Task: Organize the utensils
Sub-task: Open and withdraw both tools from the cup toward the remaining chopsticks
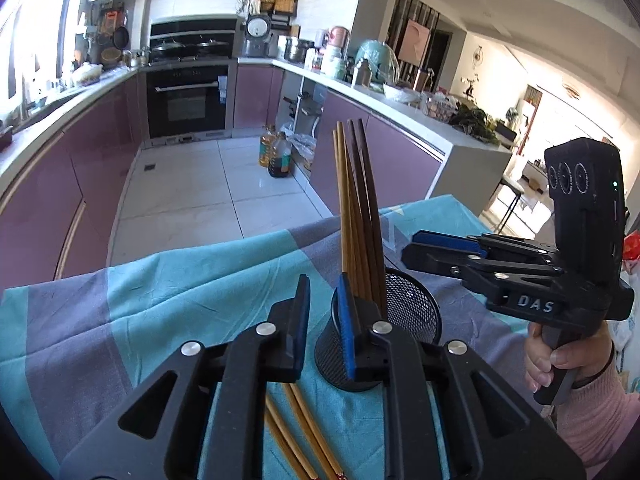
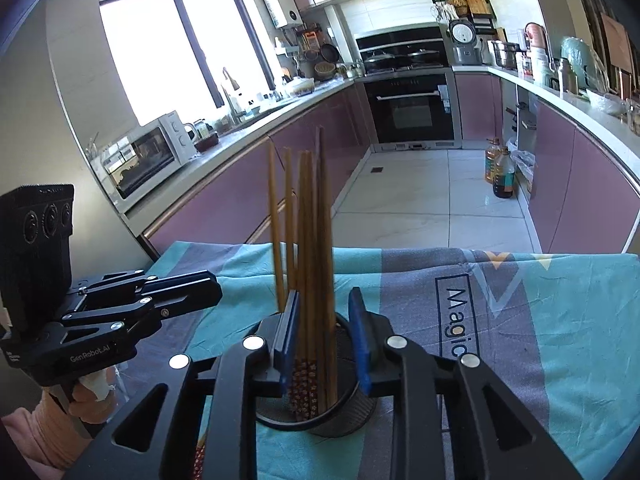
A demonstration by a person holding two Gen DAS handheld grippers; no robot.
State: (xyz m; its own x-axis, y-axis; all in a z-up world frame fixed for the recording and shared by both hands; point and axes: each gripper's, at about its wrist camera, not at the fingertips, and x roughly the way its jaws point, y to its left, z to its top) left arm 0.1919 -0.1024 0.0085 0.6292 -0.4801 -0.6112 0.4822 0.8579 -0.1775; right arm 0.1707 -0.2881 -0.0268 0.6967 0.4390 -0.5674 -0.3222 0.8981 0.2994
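A black mesh cup stands on the teal and grey cloth and holds several wooden chopsticks upright. My left gripper is open just left of the cup, with nothing between its blue pads. Two or three loose chopsticks lie on the cloth under it. In the right wrist view my right gripper is open above the cup. The standing chopsticks rise between its pads, with a gap on the right side. The left gripper shows at the left of that view, and the right gripper at the right of the left wrist view.
The cloth-covered table ends at its far edge above the tiled kitchen floor. Purple cabinets run along both sides, with an oven at the back. Oil bottles stand on the floor. A hand in a pink sleeve holds the right gripper.
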